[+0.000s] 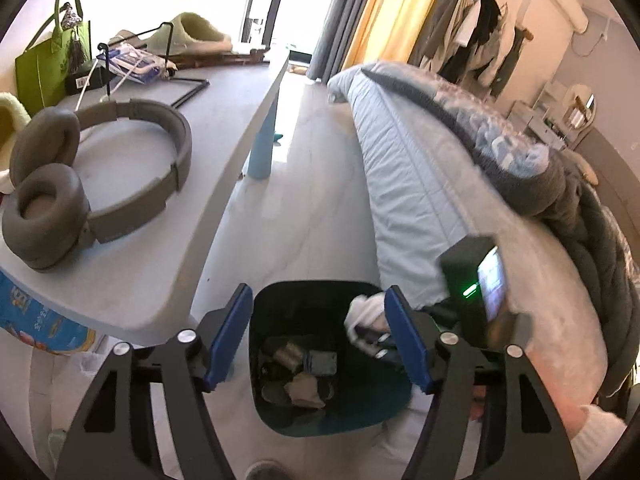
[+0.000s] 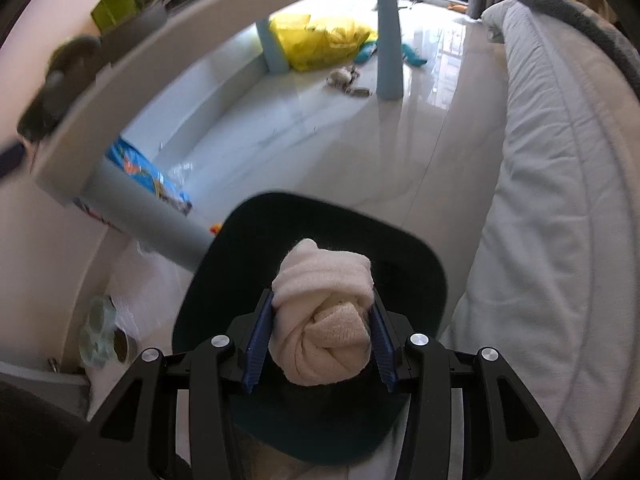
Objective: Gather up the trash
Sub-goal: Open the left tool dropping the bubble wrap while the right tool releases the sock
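Note:
A dark teal trash bin point(image 1: 280, 420) stands on the floor between the table and the bed, with several scraps inside. My left gripper point(image 1: 320, 336) is open and empty above the bin's mouth. My right gripper point(image 2: 322, 344) is shut on a rolled cream cloth wad point(image 2: 324, 320) and holds it over the bin point(image 2: 420, 264). In the left wrist view the wad point(image 1: 366, 308) and the right gripper point(image 1: 376, 340) show at the bin's right rim, behind my left gripper's right finger.
A grey table point(image 1: 132, 288) with headphones point(image 1: 80, 184) and a green bag point(image 1: 52, 64) stands left. A bed point(image 1: 460, 200) lies right. Under the table are a yellow bag point(image 2: 320, 40), a blue package point(image 2: 152, 176) and small scraps point(image 2: 346, 80).

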Available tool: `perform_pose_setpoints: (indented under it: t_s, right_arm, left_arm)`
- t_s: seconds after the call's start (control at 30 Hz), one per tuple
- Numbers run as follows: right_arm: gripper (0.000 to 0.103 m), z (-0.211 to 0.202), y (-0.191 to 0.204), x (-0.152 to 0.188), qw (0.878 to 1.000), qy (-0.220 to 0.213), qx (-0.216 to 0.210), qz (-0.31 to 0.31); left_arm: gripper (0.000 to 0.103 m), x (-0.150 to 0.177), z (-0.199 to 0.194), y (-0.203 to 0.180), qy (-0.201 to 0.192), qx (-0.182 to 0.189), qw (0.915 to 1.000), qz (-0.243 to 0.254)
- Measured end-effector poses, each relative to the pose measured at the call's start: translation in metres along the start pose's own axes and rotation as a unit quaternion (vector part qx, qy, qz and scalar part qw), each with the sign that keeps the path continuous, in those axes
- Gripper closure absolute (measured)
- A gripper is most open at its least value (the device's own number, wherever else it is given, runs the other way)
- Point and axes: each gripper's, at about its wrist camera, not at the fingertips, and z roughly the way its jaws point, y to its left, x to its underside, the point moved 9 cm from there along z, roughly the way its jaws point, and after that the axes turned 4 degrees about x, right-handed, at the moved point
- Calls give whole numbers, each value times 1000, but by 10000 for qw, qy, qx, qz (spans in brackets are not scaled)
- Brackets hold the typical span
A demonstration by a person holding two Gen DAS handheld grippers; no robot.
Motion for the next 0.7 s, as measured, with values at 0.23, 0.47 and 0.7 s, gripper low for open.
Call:
perform_pose_setpoints:
  t_s: [0.23, 0.47, 0.7]
  right_arm:
    - [48, 19, 8, 12, 9994, 266, 66, -190]
    - [31, 33, 14, 21, 9977, 537, 138, -399]
    - [31, 23, 17, 21, 9970, 446, 245, -588]
  left_arm:
    - [40, -7, -11, -15, -183, 190, 9996, 127]
    - [40, -12, -16, -27, -304, 213, 9987, 358]
    - [40, -14, -25, -31, -442, 166, 9977, 483]
